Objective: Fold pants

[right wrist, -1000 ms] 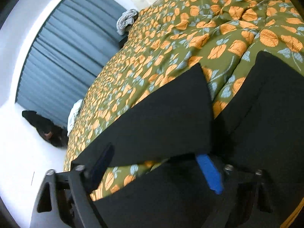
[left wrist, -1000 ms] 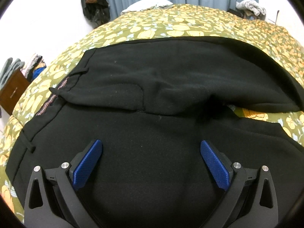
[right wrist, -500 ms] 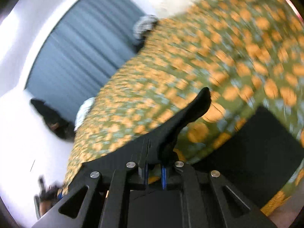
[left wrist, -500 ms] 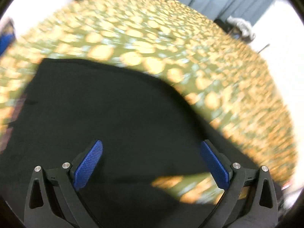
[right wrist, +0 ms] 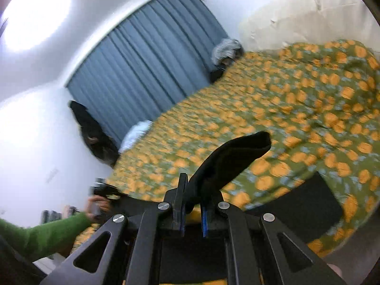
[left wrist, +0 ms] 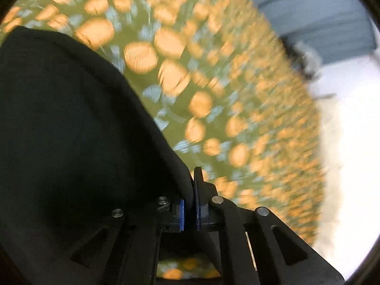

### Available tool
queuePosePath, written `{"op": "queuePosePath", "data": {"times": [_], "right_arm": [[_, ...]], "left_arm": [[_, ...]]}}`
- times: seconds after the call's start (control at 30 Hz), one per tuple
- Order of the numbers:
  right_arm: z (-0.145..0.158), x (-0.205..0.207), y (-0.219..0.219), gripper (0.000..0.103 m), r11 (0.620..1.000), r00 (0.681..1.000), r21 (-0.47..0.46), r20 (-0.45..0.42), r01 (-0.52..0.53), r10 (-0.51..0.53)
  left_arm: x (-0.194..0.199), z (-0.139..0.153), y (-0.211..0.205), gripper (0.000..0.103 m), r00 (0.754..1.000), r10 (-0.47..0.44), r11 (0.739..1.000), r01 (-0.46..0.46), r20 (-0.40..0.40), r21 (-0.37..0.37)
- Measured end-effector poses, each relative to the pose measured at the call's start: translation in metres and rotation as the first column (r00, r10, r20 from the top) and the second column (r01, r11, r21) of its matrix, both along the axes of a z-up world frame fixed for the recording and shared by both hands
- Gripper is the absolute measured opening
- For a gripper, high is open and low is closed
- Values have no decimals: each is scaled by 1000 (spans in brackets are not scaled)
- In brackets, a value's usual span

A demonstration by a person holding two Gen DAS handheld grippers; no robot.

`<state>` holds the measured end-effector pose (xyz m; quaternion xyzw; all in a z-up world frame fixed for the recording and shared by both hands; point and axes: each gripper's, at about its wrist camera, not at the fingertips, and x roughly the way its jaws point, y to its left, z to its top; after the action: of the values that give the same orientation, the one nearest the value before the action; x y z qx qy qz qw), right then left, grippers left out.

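Note:
The black pants [left wrist: 66, 123] lie on a bed with a green, orange-flowered cover [left wrist: 213, 95]. My left gripper [left wrist: 189, 210] is shut on the pants' edge, and the cloth fills the left half of the left wrist view. My right gripper [right wrist: 192, 216] is shut on another part of the pants [right wrist: 232, 159], which sticks up beyond the fingers above the bed cover [right wrist: 308, 109]. More black cloth [right wrist: 301, 206] lies lower right on the bed. Both views are blurred by motion.
Blue curtains [right wrist: 147, 66] hang behind the bed. A white pillow [right wrist: 137, 135] lies at the bed's far edge and grey clothes [right wrist: 225, 48] at its corner. A dark garment [right wrist: 92, 130] hangs on the white wall. My green-sleeved left arm [right wrist: 42, 232] is at lower left.
Both grippers were open over the pants a second ago. Both have shut on the black cloth and lifted it, and the views have swung toward the bed's far side.

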<state>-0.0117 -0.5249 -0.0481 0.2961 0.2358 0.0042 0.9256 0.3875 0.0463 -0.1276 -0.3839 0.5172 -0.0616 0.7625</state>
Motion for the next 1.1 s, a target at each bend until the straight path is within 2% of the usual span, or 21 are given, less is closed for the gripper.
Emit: {"op": "queuePosePath", "data": {"times": [0.07,0.13,0.2,0.23,0.27,0.3,0.33,0.37,0.4,0.43,0.47,0.53,0.67,0.8,1.0,1.1], "right_arm": [[-14,10,-15,10,999,1000,41,-22,17,-16],[-15,19,-25,10,998,1000,65,-14,13,-12],[-13,32,-35,10,997,999,76,-32,-16,18],[-16,39,-40,10,997,997,69,-73,-32,37],[-25,49,-47,10,997,987,59,-146,-55,63],[-38,56,-53,10,997,973,49,-218,-64,73],[-57,62,-61,10,997,949,38,-304,-72,80],[-74,66,-65,10,997,919,17,-385,-82,82],[-87,69,-67,10,996,893,-2,-443,-90,80],[-107,71,-71,10,994,848,-26,-523,-109,80],[-121,70,-74,10,992,819,-29,-567,-124,86],[-136,66,-80,10,991,782,-54,-620,-121,62],[-141,51,-95,10,996,795,-74,-606,-50,-5],[-133,45,-100,10,990,802,-138,-592,-5,-78],[-134,39,-107,10,985,789,-166,-599,48,-139],[-134,33,-110,10,984,788,-169,-596,65,-154]], "left_arm": [[-38,46,15,5,992,2,1000,-2,127,0],[-95,95,30,6,965,-7,998,-10,261,61],[-153,117,41,7,942,-13,989,-38,337,143],[-174,115,42,7,939,-14,982,-51,343,181],[-202,105,41,9,944,-10,970,-71,331,232],[-225,85,37,9,958,-2,960,-78,287,267],[-243,58,32,9,976,5,955,-69,217,287],[-258,23,24,8,994,-9,953,-25,112,303],[-266,-3,17,7,999,-33,949,23,26,315],[-277,-30,11,7,998,-47,952,60,-50,301],[-283,-40,8,6,996,-50,954,70,-75,291],[-284,-39,-1,6,994,-86,948,103,-69,302],[-282,-22,-23,6,981,-193,912,188,-22,364],[-284,-25,-34,6,971,-236,900,233,-36,367],[-286,-30,-40,7,963,-264,894,263,-47,362],[-295,-29,-38,7,956,-289,882,289,-56,372]]}}
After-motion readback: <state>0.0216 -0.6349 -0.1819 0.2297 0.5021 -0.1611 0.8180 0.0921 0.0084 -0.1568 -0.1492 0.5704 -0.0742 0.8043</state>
